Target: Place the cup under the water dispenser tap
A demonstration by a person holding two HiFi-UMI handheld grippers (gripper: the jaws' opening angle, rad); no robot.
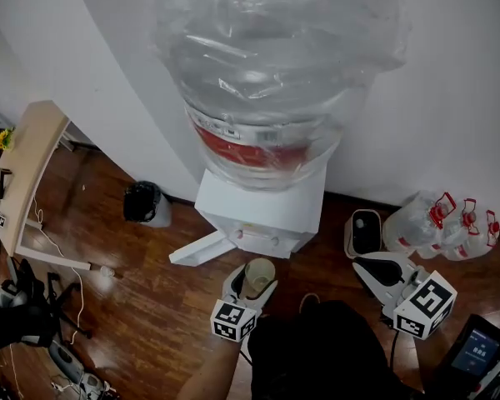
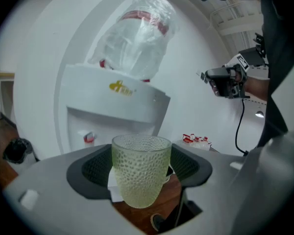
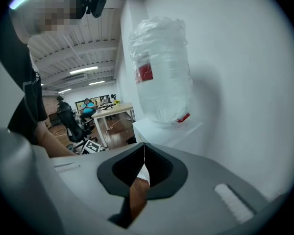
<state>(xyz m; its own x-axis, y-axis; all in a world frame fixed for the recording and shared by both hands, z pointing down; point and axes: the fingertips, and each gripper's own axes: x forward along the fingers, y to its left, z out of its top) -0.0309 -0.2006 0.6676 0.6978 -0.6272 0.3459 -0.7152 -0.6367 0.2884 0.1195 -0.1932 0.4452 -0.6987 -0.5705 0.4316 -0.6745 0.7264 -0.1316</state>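
Note:
A pale green dimpled glass cup (image 2: 139, 173) stands upright between the jaws of my left gripper (image 2: 139, 166), which is shut on it. From the head view, the cup (image 1: 259, 274) and left gripper (image 1: 254, 284) hang just in front of the white water dispenser (image 1: 262, 207), below its taps (image 1: 255, 237). A red tap (image 2: 89, 137) shows in the dispenser's recess beyond the cup. A big clear bottle (image 1: 271, 73) sits on top. My right gripper (image 1: 368, 265) is off to the right, shut and empty, its tips touching (image 3: 144, 146).
A black bin (image 1: 143, 202) stands left of the dispenser and a white panel (image 1: 198, 251) lies on the wooden floor. Spare water jugs (image 1: 442, 222) sit at the right wall. A desk (image 1: 29, 163) and an office chair (image 1: 21, 319) are far left.

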